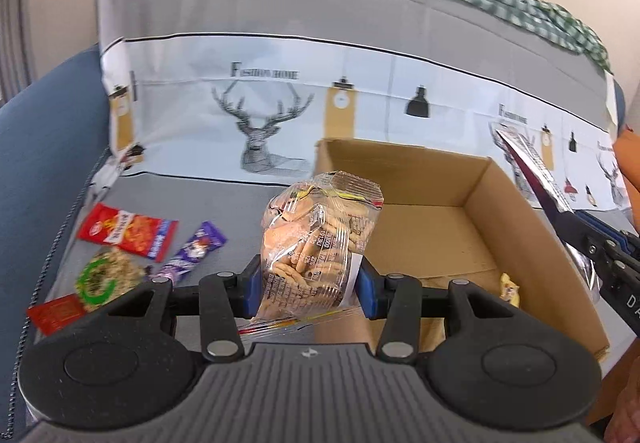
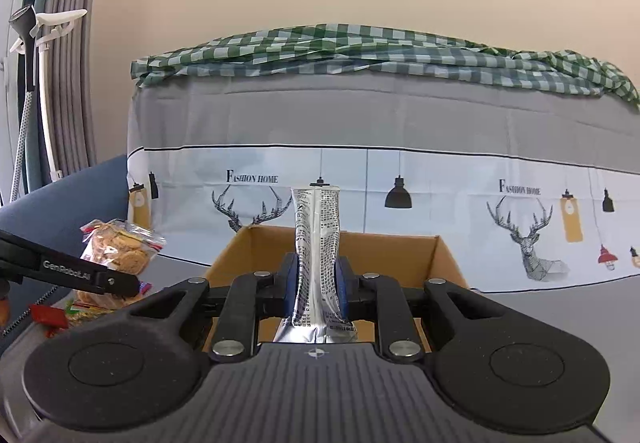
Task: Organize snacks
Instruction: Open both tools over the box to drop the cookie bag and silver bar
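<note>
Cardboard box [image 1: 452,219] sitting on the sofa seat [image 1: 224,199], loose snack packets [image 1: 128,233] lying to its left, one small packet [image 1: 510,289] lying inside the box, printed cover [image 1: 280,115] hanging behind, checked cloth [image 2: 360,51] lying on top of the backrest.

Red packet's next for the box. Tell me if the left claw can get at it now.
Probably not yet: the left claw is shut on the biscuit bag. Nothing covers the red snack packet; empty the claw into the cardboard box first.
</note>
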Demonstrator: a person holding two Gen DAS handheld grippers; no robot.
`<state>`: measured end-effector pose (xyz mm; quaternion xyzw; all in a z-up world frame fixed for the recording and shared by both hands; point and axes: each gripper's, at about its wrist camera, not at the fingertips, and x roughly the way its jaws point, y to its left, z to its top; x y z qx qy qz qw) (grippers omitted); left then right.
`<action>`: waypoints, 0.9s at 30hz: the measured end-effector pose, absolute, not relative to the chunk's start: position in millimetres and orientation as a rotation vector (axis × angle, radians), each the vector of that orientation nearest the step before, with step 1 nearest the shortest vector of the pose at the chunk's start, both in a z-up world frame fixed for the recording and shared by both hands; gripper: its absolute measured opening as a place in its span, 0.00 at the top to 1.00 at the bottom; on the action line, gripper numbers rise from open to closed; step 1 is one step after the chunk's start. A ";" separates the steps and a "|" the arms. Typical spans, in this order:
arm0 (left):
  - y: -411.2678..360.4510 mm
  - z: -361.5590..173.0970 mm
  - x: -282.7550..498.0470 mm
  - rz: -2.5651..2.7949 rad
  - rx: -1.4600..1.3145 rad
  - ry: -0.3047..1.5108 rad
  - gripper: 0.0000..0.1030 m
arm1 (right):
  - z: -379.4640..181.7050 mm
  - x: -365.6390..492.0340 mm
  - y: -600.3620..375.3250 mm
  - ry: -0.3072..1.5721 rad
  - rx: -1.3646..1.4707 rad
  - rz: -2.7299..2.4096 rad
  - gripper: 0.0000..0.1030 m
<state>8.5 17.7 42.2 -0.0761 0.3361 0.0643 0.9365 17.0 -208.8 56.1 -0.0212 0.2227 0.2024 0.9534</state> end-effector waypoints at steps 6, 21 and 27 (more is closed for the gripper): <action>-9.4 42.1 14.5 0.080 -0.125 0.659 0.51 | 57.3 16.0 -225.2 0.449 -0.047 0.391 0.80; -58.3 47.2 15.7 -0.078 -0.110 0.546 0.45 | 60.0 10.4 -248.4 0.429 -0.033 0.346 0.79; -57.2 51.0 11.2 -0.107 -0.138 0.509 0.20 | 58.8 11.6 -247.1 0.442 -0.022 0.304 0.40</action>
